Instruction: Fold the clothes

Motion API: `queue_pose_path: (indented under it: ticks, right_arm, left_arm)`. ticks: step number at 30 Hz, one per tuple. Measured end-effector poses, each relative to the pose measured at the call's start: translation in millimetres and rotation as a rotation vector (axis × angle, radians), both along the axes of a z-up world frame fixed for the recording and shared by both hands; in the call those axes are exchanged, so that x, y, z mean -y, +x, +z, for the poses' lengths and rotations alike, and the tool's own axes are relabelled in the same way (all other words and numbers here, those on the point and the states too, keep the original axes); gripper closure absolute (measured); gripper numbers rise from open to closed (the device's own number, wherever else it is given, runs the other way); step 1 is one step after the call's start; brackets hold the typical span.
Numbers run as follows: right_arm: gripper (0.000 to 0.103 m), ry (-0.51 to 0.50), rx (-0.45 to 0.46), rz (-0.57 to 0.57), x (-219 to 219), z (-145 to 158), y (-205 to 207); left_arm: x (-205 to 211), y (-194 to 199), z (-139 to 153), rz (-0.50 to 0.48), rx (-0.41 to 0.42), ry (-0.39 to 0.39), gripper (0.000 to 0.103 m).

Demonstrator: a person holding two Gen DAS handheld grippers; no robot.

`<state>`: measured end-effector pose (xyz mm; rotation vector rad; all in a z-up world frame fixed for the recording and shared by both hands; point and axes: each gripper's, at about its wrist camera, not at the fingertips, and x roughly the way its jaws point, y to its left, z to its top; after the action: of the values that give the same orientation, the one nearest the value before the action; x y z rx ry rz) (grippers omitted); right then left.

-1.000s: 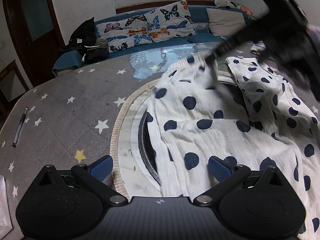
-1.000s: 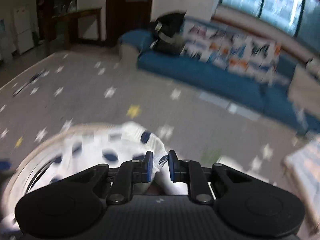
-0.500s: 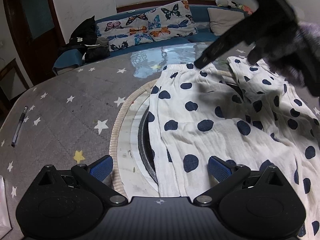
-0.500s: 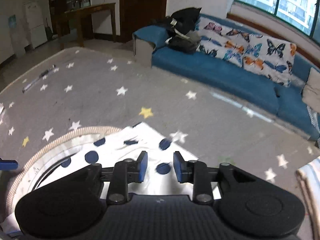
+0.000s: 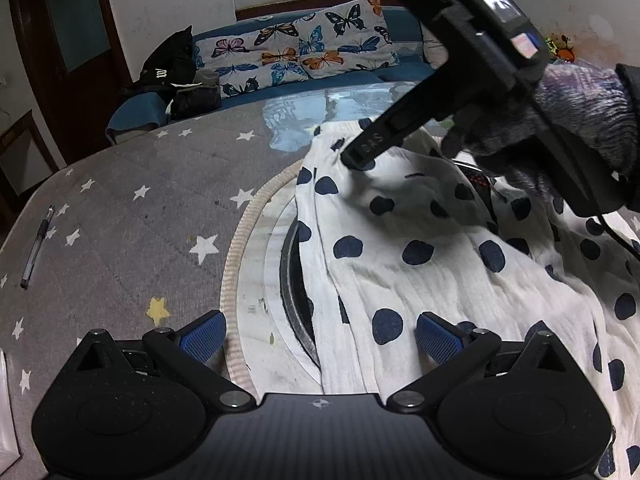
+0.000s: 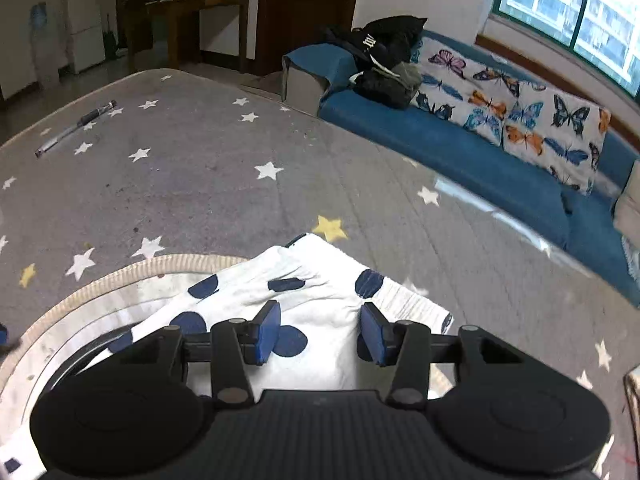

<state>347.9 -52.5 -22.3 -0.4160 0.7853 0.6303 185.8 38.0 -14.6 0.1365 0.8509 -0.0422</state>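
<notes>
A white garment with navy dots (image 5: 420, 256) lies spread over the grey star-print table cover (image 5: 132, 240). My left gripper (image 5: 320, 336) is open and hovers just above the garment's near edge, with nothing pinched. My right gripper (image 6: 320, 334) hangs over the far ribbed waistband corner (image 6: 408, 304). Its jaws are opening; the cloth (image 6: 316, 284) lies under the blue pads (image 6: 268, 330) but is not clamped. In the left wrist view one right finger (image 5: 372, 144) touches down on the cloth near the far hem, and a gloved hand (image 5: 580, 120) holds that gripper.
A round ribbed ring (image 5: 240, 248) with a dark sunken rim (image 5: 290, 280) sits in the table, partly under the garment. A pen (image 5: 36, 246) lies near the left edge. Beyond the table are a blue sofa with butterfly cushions (image 6: 520, 120) and a black bag (image 6: 380, 48).
My right gripper let go of the lifted waistband corner, spread its jaws and came down onto the cloth, which now lies on the table. The left gripper has kept still.
</notes>
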Motion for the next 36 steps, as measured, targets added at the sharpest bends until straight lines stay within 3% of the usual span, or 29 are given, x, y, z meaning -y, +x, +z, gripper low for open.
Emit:
queue_pose_path:
  ticks: [19,27,36]
  right_arm:
    - [0.055,-0.034,0.027,0.035,-3.4,20.0,-11.4]
    - [0.049,-0.069,0.052,0.075,9.6,41.1,-43.0]
    - [0.049,-0.084,-0.004,0.101,41.1,43.4,-100.0]
  left_arm:
    - [-4.8,-9.2,5.0,0.027,-0.004,0.014,0.0]
    - [-2.7,-18.3,9.0,0.03,0.002,0.011,0.0]
    - [0.2,-39.1,10.5,0.023,0.007,0.014,0.0]
